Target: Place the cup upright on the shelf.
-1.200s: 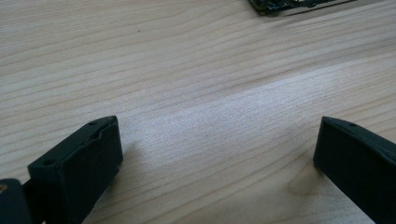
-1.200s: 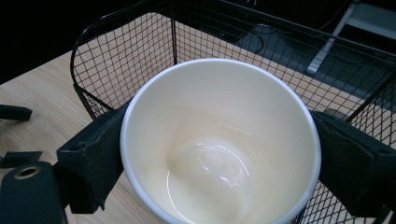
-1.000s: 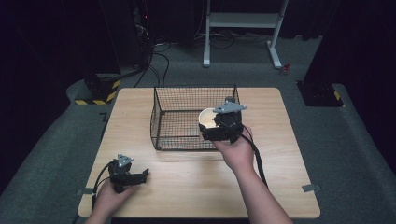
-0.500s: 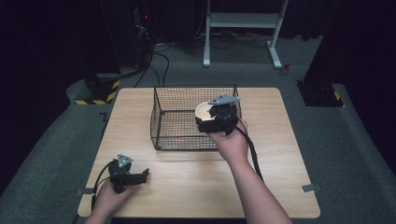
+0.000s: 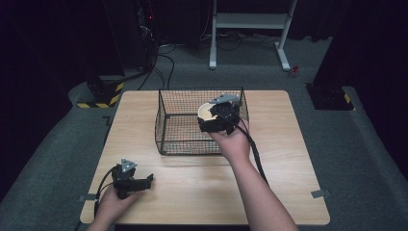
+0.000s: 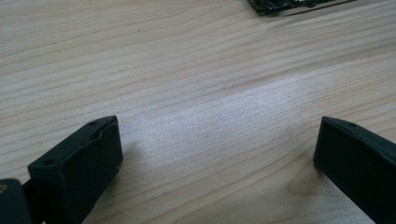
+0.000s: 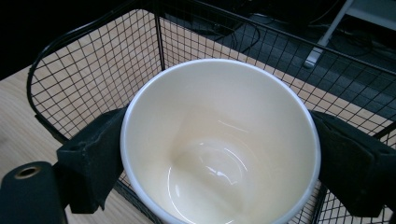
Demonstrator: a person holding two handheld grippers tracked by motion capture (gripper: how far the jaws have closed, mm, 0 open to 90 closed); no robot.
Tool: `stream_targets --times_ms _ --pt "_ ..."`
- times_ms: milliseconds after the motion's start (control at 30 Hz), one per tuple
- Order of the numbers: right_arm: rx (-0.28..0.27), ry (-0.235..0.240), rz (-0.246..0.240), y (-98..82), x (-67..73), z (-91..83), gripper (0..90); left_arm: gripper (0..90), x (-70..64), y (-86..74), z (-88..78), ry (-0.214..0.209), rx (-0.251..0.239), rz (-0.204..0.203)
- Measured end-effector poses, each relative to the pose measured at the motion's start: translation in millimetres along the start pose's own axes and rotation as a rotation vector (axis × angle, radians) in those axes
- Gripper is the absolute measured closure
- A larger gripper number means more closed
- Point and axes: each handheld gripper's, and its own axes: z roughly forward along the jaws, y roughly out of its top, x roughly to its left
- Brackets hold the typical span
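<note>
My right gripper pinches the shiny cream round cup over the black wire basket; dropping it remains. My left gripper rests spread wide.

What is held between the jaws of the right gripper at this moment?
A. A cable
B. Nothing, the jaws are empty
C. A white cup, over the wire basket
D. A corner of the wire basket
C: in the right gripper view the two black jaws press on both sides of the white cup, with the wire basket behind and below it.
</note>
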Motion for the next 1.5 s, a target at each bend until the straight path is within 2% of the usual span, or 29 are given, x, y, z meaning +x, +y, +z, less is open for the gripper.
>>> stream_targets --times_ms 200,233,600,800,833,1133,1300,1500 --pt "0.011 0.000 0.009 0.9 -0.5 12.2 10.0 1.5 0.1 0.0 -0.1 0.000 0.002 0.001" --pt "0.026 -0.010 0.008 1.2 -1.1 20.0 10.0 1.4 0.0 0.0 -0.1 0.000 0.002 0.001" --pt "0.099 -0.038 0.010 13.7 -8.7 55.4 10.0 1.4 0.0 0.0 0.1 0.000 -0.001 -0.001" --pt "0.121 -0.041 0.025 17.3 -12.3 69.5 10.0 1.4 0.2 0.1 0.0 0.001 0.000 0.004" --pt "0.134 -0.043 0.043 17.0 -15.4 77.0 10.0 1.4 0.3 0.0 0.1 0.001 -0.001 0.004" --pt "0.194 -0.060 0.048 10.7 -21.1 102.5 10.1 1.4 0.2 0.1 0.0 0.001 0.000 0.003" --pt "0.210 -0.072 0.046 10.6 -23.1 108.4 10.1 1.3 0.1 0.1 -0.1 0.001 0.001 0.003" --pt "0.255 -0.077 0.038 7.0 -23.3 118.5 10.1 1.3 0.7 0.2 -0.2 0.004 0.002 0.012"
